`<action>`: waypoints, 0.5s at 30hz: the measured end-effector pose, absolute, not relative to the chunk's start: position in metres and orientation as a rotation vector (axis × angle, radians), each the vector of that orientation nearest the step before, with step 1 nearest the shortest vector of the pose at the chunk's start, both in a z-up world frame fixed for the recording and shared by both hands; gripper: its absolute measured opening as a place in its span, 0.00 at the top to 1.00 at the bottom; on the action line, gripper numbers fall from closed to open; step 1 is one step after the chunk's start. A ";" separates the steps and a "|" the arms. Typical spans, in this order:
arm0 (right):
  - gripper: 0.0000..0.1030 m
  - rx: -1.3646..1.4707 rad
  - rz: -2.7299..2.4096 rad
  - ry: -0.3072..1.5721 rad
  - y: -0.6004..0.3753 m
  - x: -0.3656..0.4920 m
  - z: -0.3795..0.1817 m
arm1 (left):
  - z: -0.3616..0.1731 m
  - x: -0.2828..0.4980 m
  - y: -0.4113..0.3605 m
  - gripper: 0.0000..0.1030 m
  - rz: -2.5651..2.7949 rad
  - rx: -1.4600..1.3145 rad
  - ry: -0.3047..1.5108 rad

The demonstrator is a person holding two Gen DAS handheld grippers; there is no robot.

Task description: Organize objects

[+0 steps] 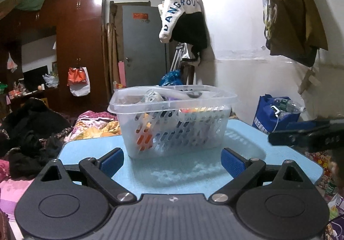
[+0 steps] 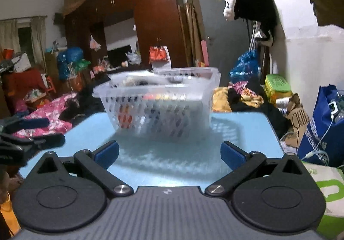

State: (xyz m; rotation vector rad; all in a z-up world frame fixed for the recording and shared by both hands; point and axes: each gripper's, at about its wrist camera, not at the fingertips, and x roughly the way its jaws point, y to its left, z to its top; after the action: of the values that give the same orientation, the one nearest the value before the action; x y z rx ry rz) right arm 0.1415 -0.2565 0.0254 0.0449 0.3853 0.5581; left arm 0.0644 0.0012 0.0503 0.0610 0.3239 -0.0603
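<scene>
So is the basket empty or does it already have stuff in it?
Not empty: the basket on the table holds several items, visible through its holes and above its rim.

Bare table [image 1: 193, 175] lies before the basket [image 1: 172, 123], which blocks the middle.

The white sleeve [image 1: 175, 11] of a garment hanging on the wall carries blue capital letters; "DANGROU" is legible, and the rest of the word runs out of sight on the fabric. The same letters show on that sleeve in the right wrist view. Print on the blue bag [image 1: 268, 117], the grey door's [image 1: 142, 46] red sticker [image 1: 140, 16] and the cardboard box [image 2: 300, 118] is too blurred to read.
</scene>
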 end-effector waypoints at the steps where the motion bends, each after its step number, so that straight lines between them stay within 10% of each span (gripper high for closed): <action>1: 0.00 0.042 0.567 0.375 -0.257 0.139 0.028 | 0.050 0.062 0.000 0.05 -0.059 0.061 0.322; 15: 0.00 -0.045 0.561 0.294 -0.244 0.111 0.030 | 0.050 0.057 0.001 0.05 -0.084 0.024 0.304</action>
State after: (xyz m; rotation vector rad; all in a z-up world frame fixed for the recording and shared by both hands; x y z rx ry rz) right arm 0.1115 -0.2437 0.0297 -0.0449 0.2936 0.5612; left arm 0.0566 0.0009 0.0502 0.0239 0.3040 -0.0842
